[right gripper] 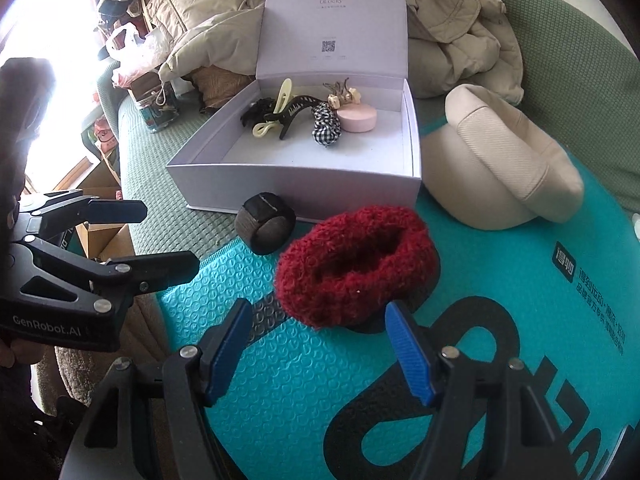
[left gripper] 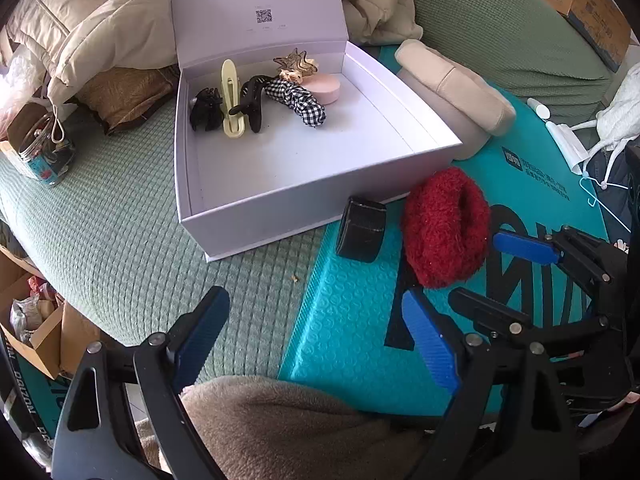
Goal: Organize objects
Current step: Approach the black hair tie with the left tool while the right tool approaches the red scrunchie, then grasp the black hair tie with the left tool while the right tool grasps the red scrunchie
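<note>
A: Start nearest. What are the grippers doing?

B: Both point steeply down at the bed with their jaws apart and nothing between them. The right gripper [right gripper: 320,350] has its blue pads spread above the teal bubble mailer [right gripper: 304,380], just short of the red fuzzy scrunchie [right gripper: 356,266]. The left gripper [left gripper: 316,340] is spread wider, over the seam where the mailer meets the green quilted cover [left gripper: 120,216].

A: So the scrunchie is the thing in hand?

B: That is my reading. It lies on the mailer right in front of the right gripper, outside the white box [right gripper: 296,182]. Just beside it to the left sits a black band [right gripper: 265,228], close to the box's front wall.

A: How would you take the scrunchie well?

B: Come straight down so the pads straddle its narrow span, one pad outside the near rim and one in the hollow or on the far rim. It is soft, so close until the fluff compresses, otherwise it will slide out. Keep the left gripper clear, or let it take the black band.

A: And beyond that?

B: The box stands open, lid propped upright. At its back lie a cream hair clip [right gripper: 276,110], black claw clips [left gripper: 206,108], a checked scrunchie [right gripper: 326,124] and a pink round case [right gripper: 357,118]. The front floor is bare, so I would lift over the front wall and drop there. A beige cap [right gripper: 504,164] rests to the right of the box, with coats heaped behind.
</note>
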Demonstrator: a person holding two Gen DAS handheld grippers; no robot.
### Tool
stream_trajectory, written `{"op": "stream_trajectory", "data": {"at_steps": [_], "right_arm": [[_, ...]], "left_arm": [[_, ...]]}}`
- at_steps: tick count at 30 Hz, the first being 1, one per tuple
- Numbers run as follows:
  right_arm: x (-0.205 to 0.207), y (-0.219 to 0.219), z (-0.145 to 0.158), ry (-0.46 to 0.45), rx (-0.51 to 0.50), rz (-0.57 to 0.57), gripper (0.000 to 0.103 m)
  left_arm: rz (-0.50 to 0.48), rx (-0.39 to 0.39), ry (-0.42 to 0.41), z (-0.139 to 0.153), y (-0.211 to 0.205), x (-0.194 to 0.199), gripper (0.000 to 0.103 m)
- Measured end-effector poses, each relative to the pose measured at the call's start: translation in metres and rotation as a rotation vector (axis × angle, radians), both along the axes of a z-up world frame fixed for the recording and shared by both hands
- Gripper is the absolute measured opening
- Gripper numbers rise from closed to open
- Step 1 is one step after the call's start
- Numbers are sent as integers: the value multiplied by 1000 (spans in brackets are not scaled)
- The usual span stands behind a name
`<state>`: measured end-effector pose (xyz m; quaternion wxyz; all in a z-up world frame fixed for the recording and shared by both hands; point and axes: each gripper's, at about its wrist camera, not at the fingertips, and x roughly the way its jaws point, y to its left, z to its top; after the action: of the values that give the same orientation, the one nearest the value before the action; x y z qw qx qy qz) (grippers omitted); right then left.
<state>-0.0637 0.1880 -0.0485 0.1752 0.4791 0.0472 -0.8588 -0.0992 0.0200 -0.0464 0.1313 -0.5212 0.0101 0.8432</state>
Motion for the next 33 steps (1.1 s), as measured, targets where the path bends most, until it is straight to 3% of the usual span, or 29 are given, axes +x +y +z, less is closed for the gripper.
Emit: {"op": "stream_trajectory", "data": {"at_steps": [13,15,19,23,25,26,27,33], "right_arm": [[-18,14,-21,-15,-40,-62,70],[-17,19,-22,-14,-64,-66,69],[-17,30,-24,-25,-110,-71,48],[-15,37,-24,-21,-117,-72,37],[-15,40,-23,-17,-115,-75,34],[-14,42,-22,-14,-112,-76,33],[-13,43,-21,-10,-109,-74,30],[-2,54,-14,9,-81,-69,26]], "left_arm": [[-51,22,1,-10,33,-25,86],[-54,15,7,-10,37,-27,78],[-50,-26,6,-14,45,-32,68],[-46,-51,4,-18,53,-38,62],[-47,-51,9,-19,57,-41,49],[-50,-45,2,-19,58,-42,29],[-56,-32,-13,-21,60,-43,26],[-90,-14,-19,-22,72,-34,25]]}}
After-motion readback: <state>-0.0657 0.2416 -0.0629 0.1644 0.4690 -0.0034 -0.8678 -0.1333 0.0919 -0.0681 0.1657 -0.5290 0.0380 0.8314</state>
